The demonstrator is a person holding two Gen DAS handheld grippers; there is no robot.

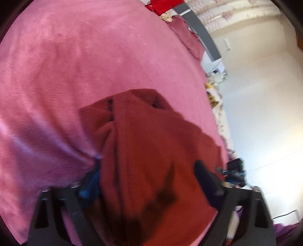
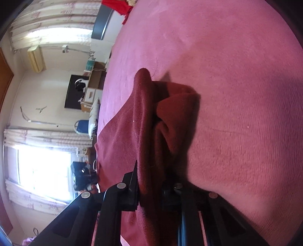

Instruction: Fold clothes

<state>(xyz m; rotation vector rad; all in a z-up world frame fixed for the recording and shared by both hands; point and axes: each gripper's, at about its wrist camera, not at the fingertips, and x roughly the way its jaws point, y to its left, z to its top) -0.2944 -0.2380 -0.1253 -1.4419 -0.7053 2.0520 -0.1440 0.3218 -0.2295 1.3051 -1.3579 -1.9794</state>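
Your dark red garment [image 1: 151, 151] lies bunched on the pink fleece blanket [image 1: 75, 66], near the bed's edge. Bright red cloth [image 1: 162, 6] sits at the far end, well apart. Left gripper [image 1: 149, 174]: jaws half open, fabric draped between; pinch unclear. Right gripper [image 2: 151, 181]: nearly closed, clamping a thick rolled fold. Garment nap soft, creased.

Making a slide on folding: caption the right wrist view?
Right gripper pinches a ridge of dark red garment above the pink blanket.
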